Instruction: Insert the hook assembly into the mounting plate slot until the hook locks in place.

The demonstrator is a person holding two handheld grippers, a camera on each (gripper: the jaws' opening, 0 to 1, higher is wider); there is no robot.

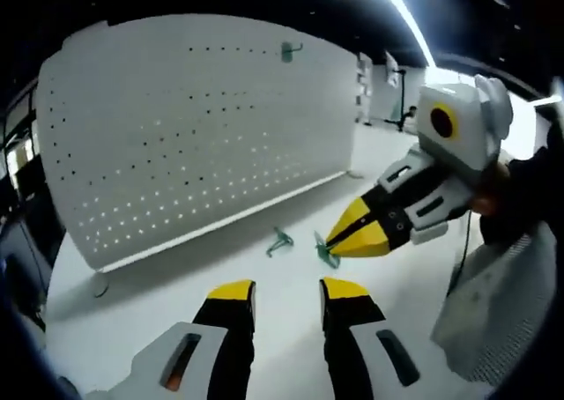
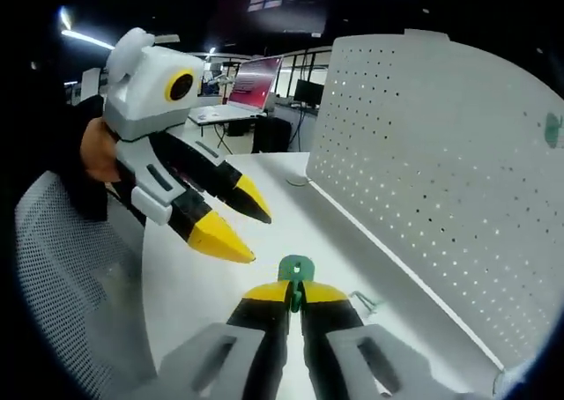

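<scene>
A white pegboard mounting plate [image 1: 194, 127] [image 2: 441, 162] stands upright on the white table [image 1: 264, 329], with one green hook [image 1: 289, 51] [image 2: 553, 129] hanging near its top. My right gripper [image 1: 335, 241] [image 2: 293, 296] is shut on a green hook assembly [image 1: 327, 251] [image 2: 293, 277], held just above the table and in front of the plate. A second loose green hook [image 1: 279, 240] [image 2: 366, 304] lies on the table beside it. My left gripper [image 1: 287, 290] [image 2: 247, 224] is open and holds nothing, a short way from the held hook.
A mesh-backed chair [image 1: 502, 312] [image 2: 53, 268] stands at the table's edge. A person's hand [image 2: 97, 149] holds the left gripper. Behind are desks with a monitor [image 2: 256, 78]. A bare strip of table runs along the plate's base.
</scene>
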